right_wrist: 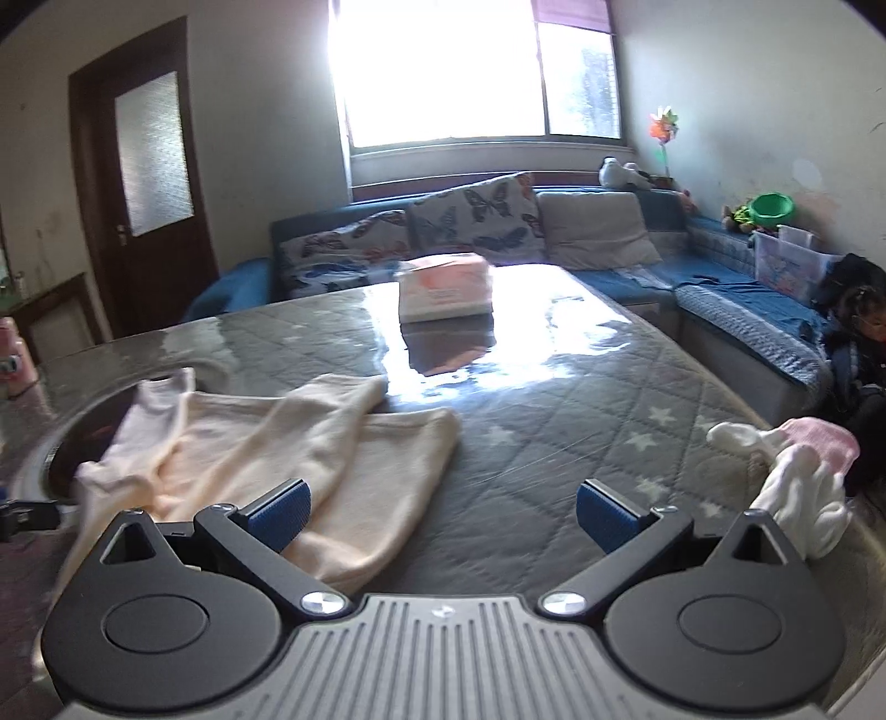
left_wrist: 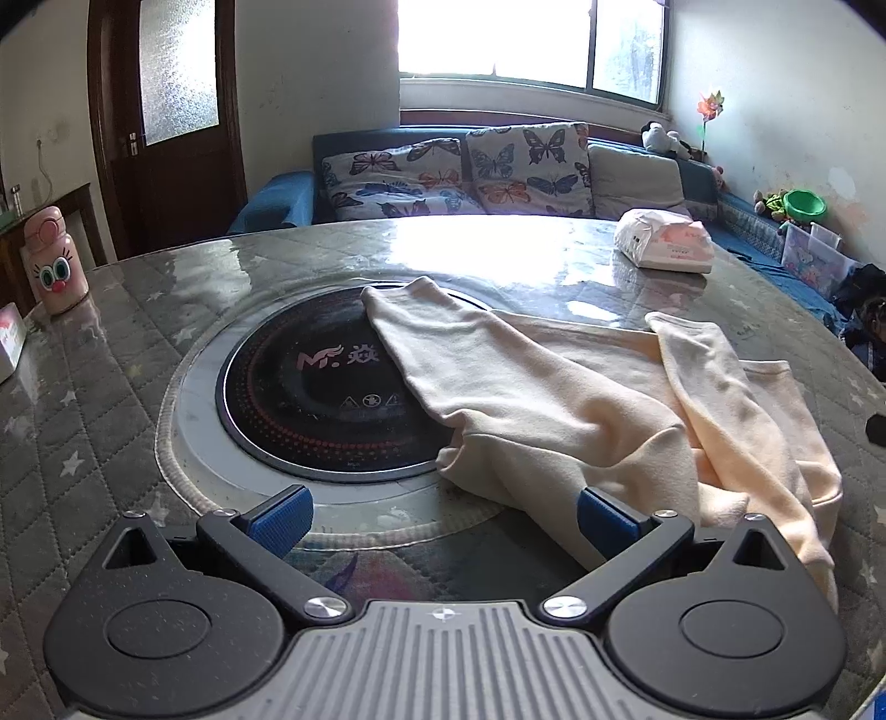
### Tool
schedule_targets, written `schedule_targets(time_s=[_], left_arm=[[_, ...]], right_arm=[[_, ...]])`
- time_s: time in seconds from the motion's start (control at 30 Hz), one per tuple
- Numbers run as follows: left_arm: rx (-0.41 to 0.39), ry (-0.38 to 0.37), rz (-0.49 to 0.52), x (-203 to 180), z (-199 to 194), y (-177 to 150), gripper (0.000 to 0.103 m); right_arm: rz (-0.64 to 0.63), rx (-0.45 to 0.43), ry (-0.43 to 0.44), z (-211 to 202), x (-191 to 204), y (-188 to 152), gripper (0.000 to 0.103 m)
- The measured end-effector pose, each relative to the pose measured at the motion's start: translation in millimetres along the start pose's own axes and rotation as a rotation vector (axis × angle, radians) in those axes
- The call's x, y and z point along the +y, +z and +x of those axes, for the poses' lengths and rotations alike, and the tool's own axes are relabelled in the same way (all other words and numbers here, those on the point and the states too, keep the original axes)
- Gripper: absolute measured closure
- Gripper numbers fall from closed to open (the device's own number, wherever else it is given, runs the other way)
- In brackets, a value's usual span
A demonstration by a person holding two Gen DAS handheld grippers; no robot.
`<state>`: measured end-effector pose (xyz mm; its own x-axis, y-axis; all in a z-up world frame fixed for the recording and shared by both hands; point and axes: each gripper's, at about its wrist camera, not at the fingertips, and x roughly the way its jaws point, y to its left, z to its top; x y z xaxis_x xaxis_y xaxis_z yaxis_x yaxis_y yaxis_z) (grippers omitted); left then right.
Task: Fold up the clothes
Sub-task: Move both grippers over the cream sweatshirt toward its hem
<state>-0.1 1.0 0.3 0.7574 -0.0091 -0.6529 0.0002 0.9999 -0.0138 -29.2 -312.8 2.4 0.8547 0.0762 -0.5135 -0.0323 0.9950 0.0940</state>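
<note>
Cream garment (left_wrist: 581,399), long-sleeved, spread loosely on the quilted table (left_wrist: 83,443), partly over the black round hob (left_wrist: 310,382) set into the tabletop. Left gripper (left_wrist: 443,512) low at the near edge, fingers spread wide, blue pads (left_wrist: 285,512) holding nothing; right-hand pad just at the garment's near hem, contact hard to judge. Right gripper (right_wrist: 443,512) likewise spread wide and holding nothing, its left pad (right_wrist: 288,507) in front of the cream cloth (right_wrist: 288,448), touching or not unclear.

One sleeve laid across the hob toward the far left, the other folded over the body on the right; near right part of the garment cut off behind the left gripper's housing. Hob lettering partly covered by the sleeve. Small heap of white and pink clothes (right_wrist: 797,471) at the table's near right edge, blurred. Tissue pack (left_wrist: 664,241) on the far side in window glare. Pink cartoon bottle (left_wrist: 52,260) far left.

Beyond the table: blue sofa (right_wrist: 736,288) with butterfly cushions (left_wrist: 454,171), bright window (left_wrist: 526,41), dark door (left_wrist: 171,111) at left, green bowl (left_wrist: 803,205) at right.
</note>
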Motion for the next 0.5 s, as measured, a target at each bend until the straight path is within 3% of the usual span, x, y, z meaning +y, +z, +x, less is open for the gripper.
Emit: schedule_targets(time_s=[0.33, 0.5], left_arm=[[-0.003, -0.009, 0.008, -7, -14, -6, 0.0], [0.008, -0.025, 0.017, -10, -15, -10, 0.0]], right_arm=[[-0.068, -0.012, 0.024, -11, 35, -13, 0.0], [-0.044, 0.038, 0.094, -26, 43, -26, 0.0]])
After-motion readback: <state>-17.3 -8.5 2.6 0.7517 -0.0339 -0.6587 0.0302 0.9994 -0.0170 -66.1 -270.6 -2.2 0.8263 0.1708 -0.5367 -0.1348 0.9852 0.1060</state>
